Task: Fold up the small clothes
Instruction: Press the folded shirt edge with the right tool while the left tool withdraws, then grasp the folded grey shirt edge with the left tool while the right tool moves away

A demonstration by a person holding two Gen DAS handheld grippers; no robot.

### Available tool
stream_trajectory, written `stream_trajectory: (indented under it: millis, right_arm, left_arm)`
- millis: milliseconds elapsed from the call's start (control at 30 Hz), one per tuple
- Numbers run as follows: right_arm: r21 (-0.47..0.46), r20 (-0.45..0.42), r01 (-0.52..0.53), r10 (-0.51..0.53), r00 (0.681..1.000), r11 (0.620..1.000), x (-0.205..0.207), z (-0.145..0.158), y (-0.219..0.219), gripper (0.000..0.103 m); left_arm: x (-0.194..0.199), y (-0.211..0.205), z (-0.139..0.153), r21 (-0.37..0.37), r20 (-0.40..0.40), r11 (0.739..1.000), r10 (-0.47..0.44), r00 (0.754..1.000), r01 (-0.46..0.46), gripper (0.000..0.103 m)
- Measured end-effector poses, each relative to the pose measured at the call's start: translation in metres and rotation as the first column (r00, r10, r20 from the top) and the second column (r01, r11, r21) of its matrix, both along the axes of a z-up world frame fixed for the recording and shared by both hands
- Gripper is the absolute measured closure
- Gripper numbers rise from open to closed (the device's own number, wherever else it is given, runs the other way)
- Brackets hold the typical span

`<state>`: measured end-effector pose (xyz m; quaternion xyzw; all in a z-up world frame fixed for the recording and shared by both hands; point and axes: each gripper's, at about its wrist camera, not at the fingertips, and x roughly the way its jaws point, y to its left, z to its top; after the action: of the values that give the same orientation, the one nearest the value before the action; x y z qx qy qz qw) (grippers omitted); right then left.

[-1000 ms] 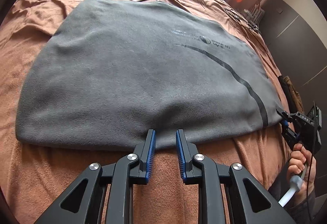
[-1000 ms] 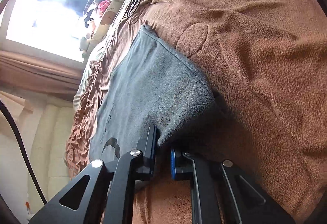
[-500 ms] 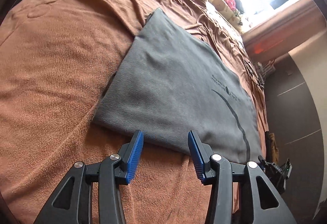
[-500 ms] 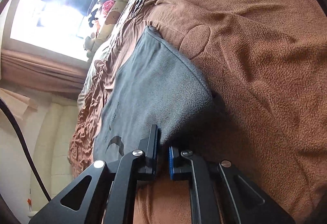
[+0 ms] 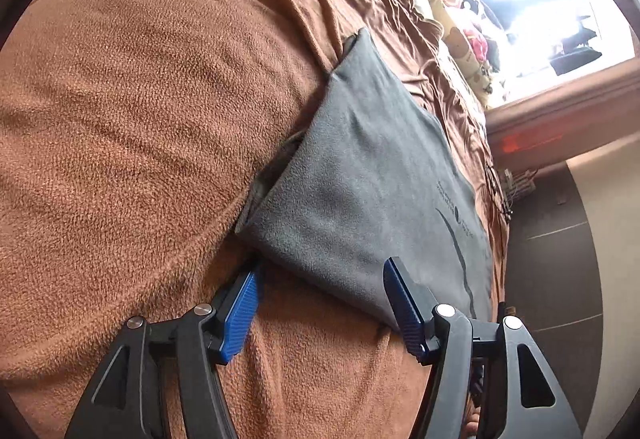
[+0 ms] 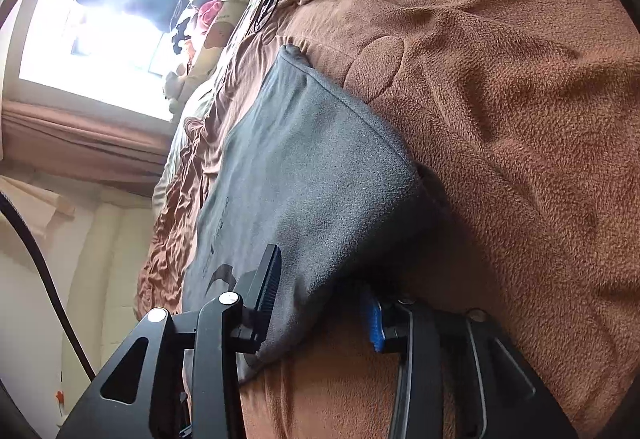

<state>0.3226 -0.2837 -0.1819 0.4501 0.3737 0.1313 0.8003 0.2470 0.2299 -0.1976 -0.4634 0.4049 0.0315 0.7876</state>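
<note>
- Our right claw (image 6: 320, 303), clamped on the grey garment (image 5: 372, 175) a moment ago, is opening, cloth between its jaws.
- Our left claw (image 5: 320, 303), swung to the near corner, is opening too; another fold likely follows.

The left gripper (image 5: 320, 303) is seen from behind in the left wrist view, pointed forward and downward. Its two black fingers are spread well apart, and the ribbed blue pads (image 5: 240, 319) are turned inward toward each other. The jaws are opening; the pads are pressed on nothing, though a corner of cloth is reached by the gap between their tips.

The right gripper (image 6: 320, 303) is likewise angled downward. Its jaws are opening too, by a narrower gap, and a fold of cloth is lodged between them; whether it is pressed by the pads cannot be told.
</note>
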Motion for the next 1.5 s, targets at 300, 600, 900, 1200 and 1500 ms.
stream_trajectory:
  millis: [300, 600, 900, 1200, 1500]
  right_arm:
    - [0.013, 0.047, -0.016, 0.016, 0.999, 1.000, 0.010, -0.006, 0.002, 0.068]
    - [-0.083, 0.127, -0.014, 0.025, 0.992, 0.996, 0.004, 0.001, 0.006, 0.072]
    - [-0.171, 0.065, -0.036, 0.048, 0.997, 0.985, 0.024, 0.010, 0.017, 0.098]
    - [-0.200, 0.062, -0.043, 0.057, 0.996, 0.979, 0.016, 0.045, 0.019, 0.100]
    - [-0.234, 0.063, -0.075, 0.093, 0.994, 0.969, -0.012, 0.057, 0.011, 0.100]
  left_arm:
    - [0.009, 0.007, -0.001, -0.062, 0.088, 0.996, 0.062, 0.994, -0.056, 0.040]
    - [0.003, 0.005, 0.006, 0.095, 0.069, 0.994, 0.040, 0.997, -0.046, 0.067]
    - [0.022, 0.006, 0.002, 0.206, -0.011, 0.978, 0.038, 0.999, -0.035, 0.092]
    - [0.013, 0.012, 0.038, 0.247, 0.018, 0.966, 0.072, 0.997, -0.075, 0.097]
    - [-0.014, 0.011, 0.070, 0.296, 0.052, 0.954, 0.045, 0.998, -0.059, 0.097]
